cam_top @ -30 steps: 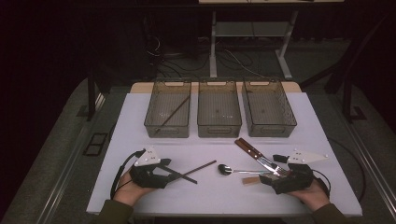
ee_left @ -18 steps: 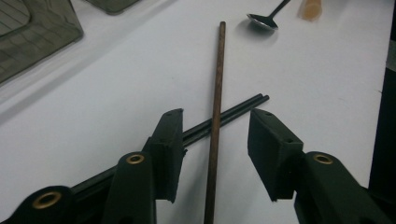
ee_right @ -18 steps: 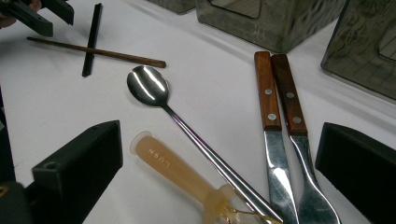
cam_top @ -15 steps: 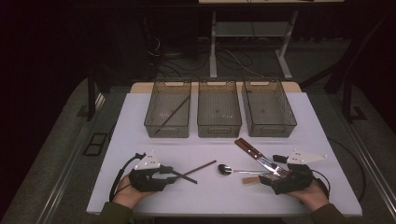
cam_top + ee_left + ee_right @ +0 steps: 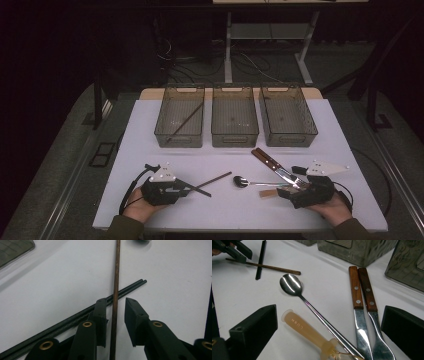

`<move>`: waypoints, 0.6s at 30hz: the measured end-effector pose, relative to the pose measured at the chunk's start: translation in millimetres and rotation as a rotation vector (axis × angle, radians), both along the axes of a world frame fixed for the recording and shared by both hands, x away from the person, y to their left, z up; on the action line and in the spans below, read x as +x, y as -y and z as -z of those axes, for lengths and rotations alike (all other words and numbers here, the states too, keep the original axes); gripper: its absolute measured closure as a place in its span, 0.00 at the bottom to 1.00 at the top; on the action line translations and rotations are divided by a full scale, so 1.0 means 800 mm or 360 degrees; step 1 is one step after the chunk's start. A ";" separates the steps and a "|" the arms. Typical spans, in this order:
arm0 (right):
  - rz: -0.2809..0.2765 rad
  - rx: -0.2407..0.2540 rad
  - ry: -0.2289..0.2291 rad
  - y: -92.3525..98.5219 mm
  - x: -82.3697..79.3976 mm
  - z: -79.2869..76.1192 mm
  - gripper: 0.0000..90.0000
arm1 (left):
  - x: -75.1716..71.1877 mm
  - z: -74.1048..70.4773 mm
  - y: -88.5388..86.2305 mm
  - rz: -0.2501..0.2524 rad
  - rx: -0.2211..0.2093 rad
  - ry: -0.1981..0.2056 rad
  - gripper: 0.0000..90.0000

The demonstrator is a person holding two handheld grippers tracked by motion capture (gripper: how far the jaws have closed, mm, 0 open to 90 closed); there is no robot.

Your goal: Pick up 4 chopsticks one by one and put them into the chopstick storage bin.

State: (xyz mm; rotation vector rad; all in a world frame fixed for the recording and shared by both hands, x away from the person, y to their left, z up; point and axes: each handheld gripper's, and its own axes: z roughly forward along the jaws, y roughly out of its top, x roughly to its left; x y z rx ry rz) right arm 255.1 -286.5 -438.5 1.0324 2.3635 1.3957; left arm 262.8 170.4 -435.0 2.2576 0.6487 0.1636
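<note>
Brown chopstick (image 5: 115,290) between closing claw (image 5: 115,308) jaws

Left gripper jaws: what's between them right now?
The brown chopstick runs between the left gripper jaws, which have just been closing, pads not yet pressing it; black chopsticks cross beneath. Left gripper view.

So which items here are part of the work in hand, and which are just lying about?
In hand:
- left gripper, jaws just closing around the brown chopstick without a firm pinch yet
- black chopstick pair lying crossed under it
- left bin, already holding a chopstick

Lying about:
- right gripper, open and idle
- spoon
- two wooden-handled utensils
- translucent-handled utensil
- middle bin and right bin
</note>
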 end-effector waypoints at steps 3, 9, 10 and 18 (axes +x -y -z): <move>0.0000 0.0000 -0.0001 0.000 0.000 0.000 0.01 | 0.001 0.001 0.001 0.0007 0.0016 -0.0004 0.82; -0.0001 -0.0001 0.0001 0.000 0.000 0.000 0.01 | 0.003 0.005 0.004 0.0020 0.0041 -0.0022 0.85; -0.0001 -0.0001 0.0001 0.000 0.000 0.000 0.01 | 0.003 0.006 0.005 0.0018 0.0036 -0.0026 0.85; -0.0001 0.0000 0.0001 0.000 0.000 0.000 0.01 | 0.006 0.011 0.009 0.0048 0.0087 -0.0024 0.91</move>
